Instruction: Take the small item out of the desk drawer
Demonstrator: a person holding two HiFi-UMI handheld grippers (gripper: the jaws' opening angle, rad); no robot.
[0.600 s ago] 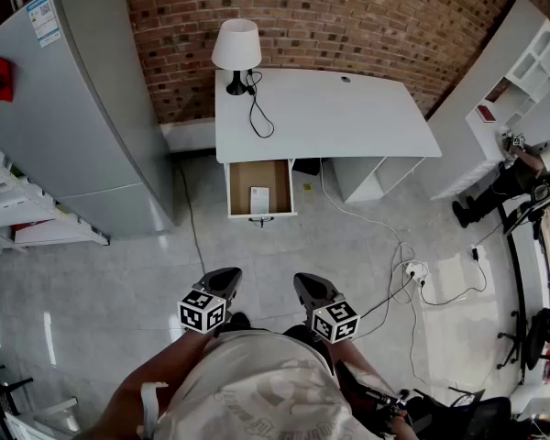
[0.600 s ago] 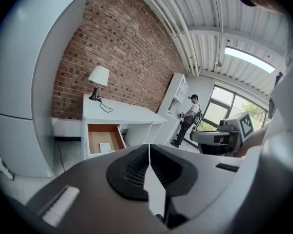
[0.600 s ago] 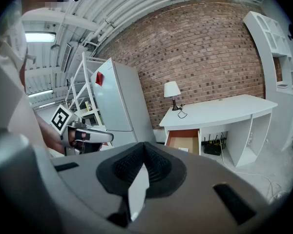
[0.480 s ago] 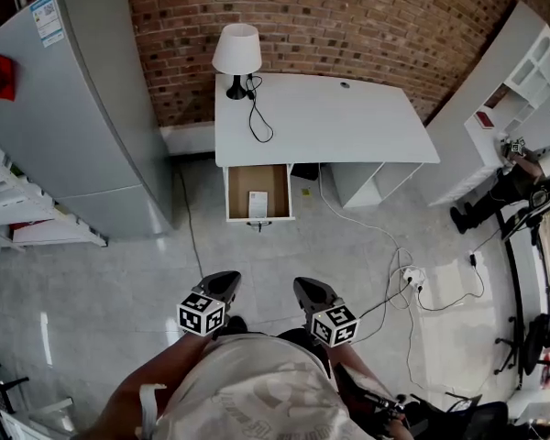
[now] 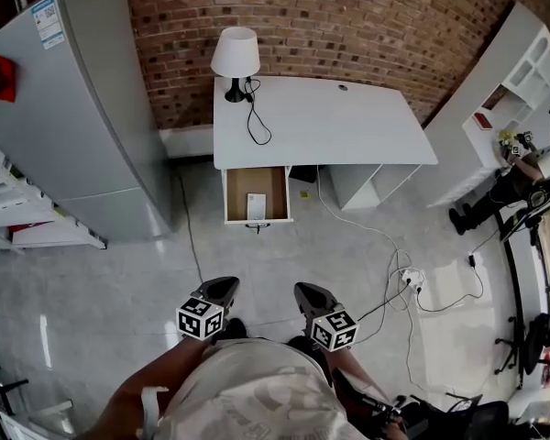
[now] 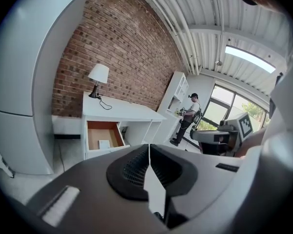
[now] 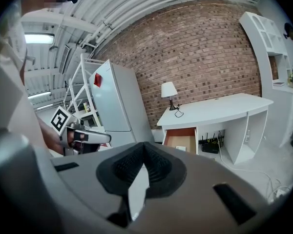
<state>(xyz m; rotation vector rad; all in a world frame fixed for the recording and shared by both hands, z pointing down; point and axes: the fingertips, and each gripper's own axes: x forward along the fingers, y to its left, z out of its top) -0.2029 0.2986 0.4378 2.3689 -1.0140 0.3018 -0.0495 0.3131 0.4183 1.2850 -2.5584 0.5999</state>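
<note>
While the drawer (image 5: 243, 183) under the bench (image 5: 330, 122) stands open, the small item (image 5: 256, 207) lies exposed inside. Left tool (image 5: 222, 288), right tool (image 5: 306, 291): jaws together, empty, well short of the bench, no grasp yet due.

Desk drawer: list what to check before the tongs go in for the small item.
1. The drawer is open: ok.
2. The small item shows inside, near the front: ok.
3. The left tongs are open for a grasp: not ok, shut and empty.
4. The right tongs are open for a grasp: not ok, shut and empty.
5. Tongs within reach of the drawer: not ok, both far back across the floor.
6. The power strip is off the straight path: ok, it lies to the right.
</note>
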